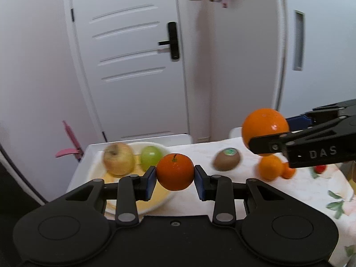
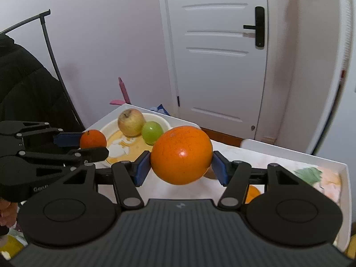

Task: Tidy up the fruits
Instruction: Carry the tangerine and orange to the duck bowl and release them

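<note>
Both fruits are in transport: the left gripper (image 1: 175, 178) is clamped on a mandarin (image 1: 175, 171), the right gripper (image 2: 180, 165) on an orange (image 2: 181, 155), both above the table (image 1: 233, 191), so next comes lowering them into the bowl (image 2: 160, 117) near its far left corner.

Your left gripper (image 1: 175, 179) pinches a small orange (image 1: 174, 171); your right gripper (image 2: 181, 164) holds a big orange (image 2: 181, 154). Beyond the left one, an apple (image 1: 119, 159) and green fruit (image 1: 151, 157) sit in a bowl (image 1: 155, 202); a kiwi (image 1: 226, 159) lies between the grippers.
</note>
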`<control>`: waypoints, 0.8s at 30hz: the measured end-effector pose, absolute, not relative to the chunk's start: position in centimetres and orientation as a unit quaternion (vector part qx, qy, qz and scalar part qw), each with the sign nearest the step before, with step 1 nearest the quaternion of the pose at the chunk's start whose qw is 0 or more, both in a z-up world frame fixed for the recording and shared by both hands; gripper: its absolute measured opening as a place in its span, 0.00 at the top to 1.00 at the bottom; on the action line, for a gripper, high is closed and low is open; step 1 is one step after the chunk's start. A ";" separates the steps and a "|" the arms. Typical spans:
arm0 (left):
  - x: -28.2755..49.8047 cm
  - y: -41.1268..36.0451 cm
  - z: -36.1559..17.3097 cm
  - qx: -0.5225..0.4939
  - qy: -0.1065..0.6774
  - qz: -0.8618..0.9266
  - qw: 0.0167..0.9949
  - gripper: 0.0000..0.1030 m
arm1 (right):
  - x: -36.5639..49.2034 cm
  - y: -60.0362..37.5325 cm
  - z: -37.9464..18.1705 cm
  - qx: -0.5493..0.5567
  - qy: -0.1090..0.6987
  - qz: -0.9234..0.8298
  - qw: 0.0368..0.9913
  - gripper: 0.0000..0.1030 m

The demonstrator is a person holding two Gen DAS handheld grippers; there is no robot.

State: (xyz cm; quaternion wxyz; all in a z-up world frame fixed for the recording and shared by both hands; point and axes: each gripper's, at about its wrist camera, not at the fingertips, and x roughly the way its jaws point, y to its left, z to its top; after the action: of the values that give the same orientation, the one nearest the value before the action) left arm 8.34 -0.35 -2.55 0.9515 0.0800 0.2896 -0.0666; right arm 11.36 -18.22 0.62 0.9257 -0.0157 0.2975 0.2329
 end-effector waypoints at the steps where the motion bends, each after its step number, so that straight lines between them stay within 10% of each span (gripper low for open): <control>1: 8.7 0.4 -2.5 0.080 0.292 -0.063 0.951 0.61 | 11.7 -17.6 0.8 -0.015 0.300 0.233 0.925 0.28; 24: 19.8 11.6 -7.7 0.072 0.379 -0.066 0.920 0.61 | 19.5 -5.2 -2.9 -0.018 0.364 0.209 0.907 0.28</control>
State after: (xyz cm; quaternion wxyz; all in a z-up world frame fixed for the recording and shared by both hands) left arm 19.82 11.55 -7.74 0.9201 0.0720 0.3794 -0.0662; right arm 19.52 -5.23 -2.87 0.9075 -0.0183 0.3637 0.2094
